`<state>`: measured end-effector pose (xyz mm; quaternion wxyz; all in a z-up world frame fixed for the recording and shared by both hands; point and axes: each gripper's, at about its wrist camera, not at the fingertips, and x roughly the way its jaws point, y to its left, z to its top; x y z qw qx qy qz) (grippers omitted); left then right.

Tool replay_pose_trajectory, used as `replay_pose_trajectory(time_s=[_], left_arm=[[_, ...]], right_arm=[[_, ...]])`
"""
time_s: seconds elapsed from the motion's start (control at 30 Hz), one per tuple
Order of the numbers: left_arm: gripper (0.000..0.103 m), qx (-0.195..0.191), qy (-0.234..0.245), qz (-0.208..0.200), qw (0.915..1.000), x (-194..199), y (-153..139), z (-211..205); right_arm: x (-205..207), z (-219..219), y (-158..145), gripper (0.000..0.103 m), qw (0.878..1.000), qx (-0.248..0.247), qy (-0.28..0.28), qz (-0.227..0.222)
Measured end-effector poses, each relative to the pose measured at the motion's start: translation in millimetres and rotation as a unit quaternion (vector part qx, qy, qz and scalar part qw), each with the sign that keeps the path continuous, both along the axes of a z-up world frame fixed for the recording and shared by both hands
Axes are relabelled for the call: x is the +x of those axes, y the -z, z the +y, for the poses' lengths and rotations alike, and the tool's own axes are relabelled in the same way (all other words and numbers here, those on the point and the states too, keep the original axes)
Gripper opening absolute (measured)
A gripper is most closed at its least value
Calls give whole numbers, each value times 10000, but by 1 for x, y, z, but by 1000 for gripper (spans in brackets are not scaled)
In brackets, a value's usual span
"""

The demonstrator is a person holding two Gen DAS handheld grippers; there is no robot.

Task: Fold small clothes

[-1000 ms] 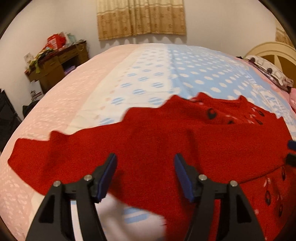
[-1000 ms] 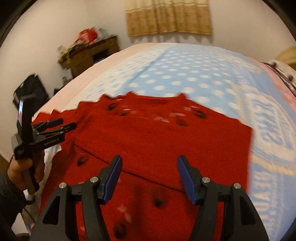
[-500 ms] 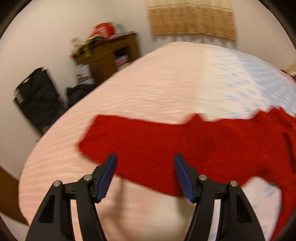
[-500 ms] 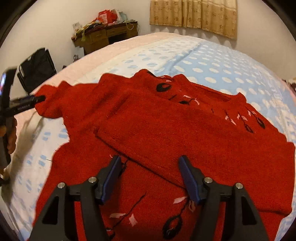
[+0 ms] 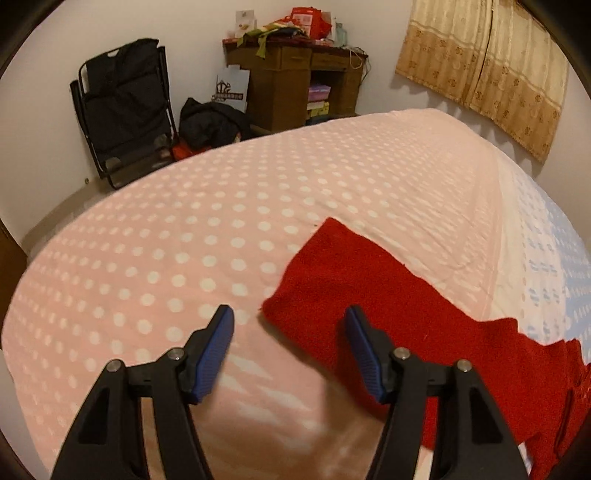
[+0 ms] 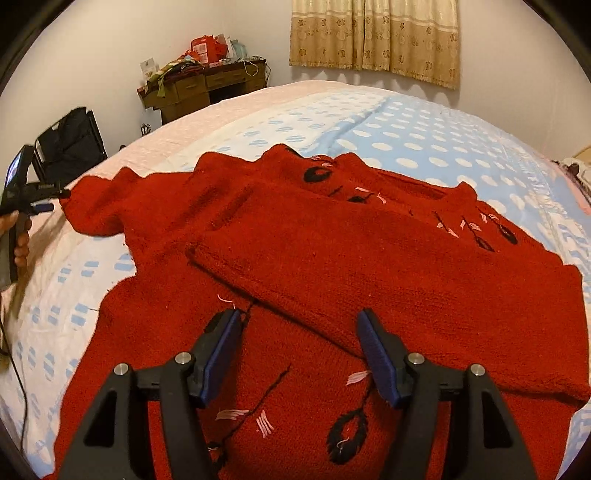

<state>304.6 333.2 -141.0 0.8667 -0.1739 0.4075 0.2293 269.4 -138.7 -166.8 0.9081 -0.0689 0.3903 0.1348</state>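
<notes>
Flanking bed (image 5: 184, 240): folded chair (image 5: 122, 110), cluttered desk (image 5: 295, 74), curtain (image 5: 491, 70).

Both wrist views look steeply down, close over the bed (image 5: 221, 229). The left faces its pink side toward the wooden desk (image 5: 291, 85); the right faces the curtain (image 6: 373, 33). Both share the red sweater (image 6: 369, 258) sleeve.

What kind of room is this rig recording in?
Most likely a home bedroom: a wide bed with a pink and blue polka-dot cover, a cluttered brown wooden desk against the wall, and beige patterned curtains.
</notes>
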Motion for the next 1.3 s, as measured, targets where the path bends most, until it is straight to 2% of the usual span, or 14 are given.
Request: replay_pose_trajectory(time_s=[0.1,0.13,0.2,0.23,0.27,0.4,0.63,0.93,1.1,1.3], left_arm=[[57,-46,10,-145,9999,4,5,-2],[47,-72,77,-186,9998,1,2,-7],[35,-122,171,-237,9995,3,2,-9],[20,-152,223,-271,9993,5,2,-8],[13,-166,246,-281,9992,6,2,-8],[10,-384,269,-391,9981,4,-3,-2],[10,-515,506,-847,9938,-9,-33,-13],[10,-597,1054,-1290,9842,-12,-78,-53],[10,-754,1387,-1526,9756,-15,-98,-83],[10,-949,1899,-1813,9602,-18,-120,-136]], right_arm=[[-1,0,1,67,10000,-7,2,-31],[-1,-1,1,67,10000,23,1,-32],[-2,-2,2,67,10000,69,0,-36],[-3,-2,2,67,10000,74,1,-41],[-3,-2,2,67,10000,65,1,-49],[-3,-2,2,67,10000,77,0,-57],[-3,-3,2,67,9998,161,-3,-67],[-5,-19,-5,67,9979,623,78,-136],[-11,-40,-17,67,9935,1095,285,-104],[-30,-66,-37,67,9906,1266,482,-190]])
